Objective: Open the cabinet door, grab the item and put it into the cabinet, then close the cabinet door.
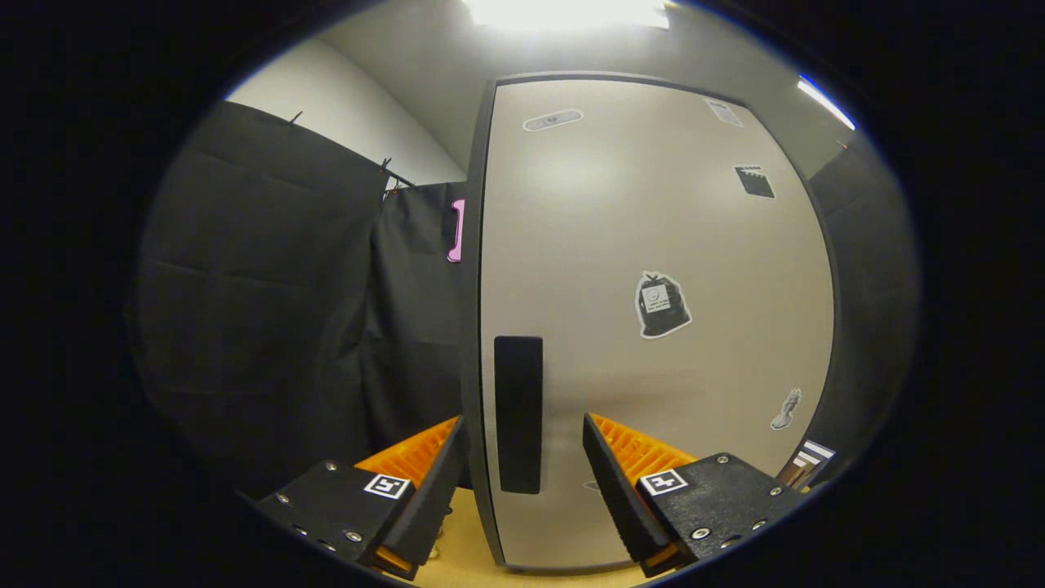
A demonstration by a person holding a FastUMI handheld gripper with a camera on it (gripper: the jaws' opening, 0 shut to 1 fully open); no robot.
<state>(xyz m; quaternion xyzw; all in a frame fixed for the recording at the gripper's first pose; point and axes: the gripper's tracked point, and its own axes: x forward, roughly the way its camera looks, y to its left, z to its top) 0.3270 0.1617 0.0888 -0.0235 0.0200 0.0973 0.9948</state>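
A tall pale cabinet door (637, 245) with a dark frame stands shut right in front of me, on a wooden surface (461, 547). Its black vertical handle (518, 412) sits near the door's left edge, low down. My gripper (522, 429) is open, with the handle showing in the gap between the two fingers, just ahead of them. Neither finger touches the handle as far as I can tell. Several stickers dot the door, the largest a dark bag-shaped sticker (661, 305) right of the handle.
Black cloth walls hang to the left (269, 310) and right (865, 269) of the cabinet. A striped object (808, 461) peeks out at the cabinet's lower right corner. A bright ceiling light (571, 12) glows overhead.
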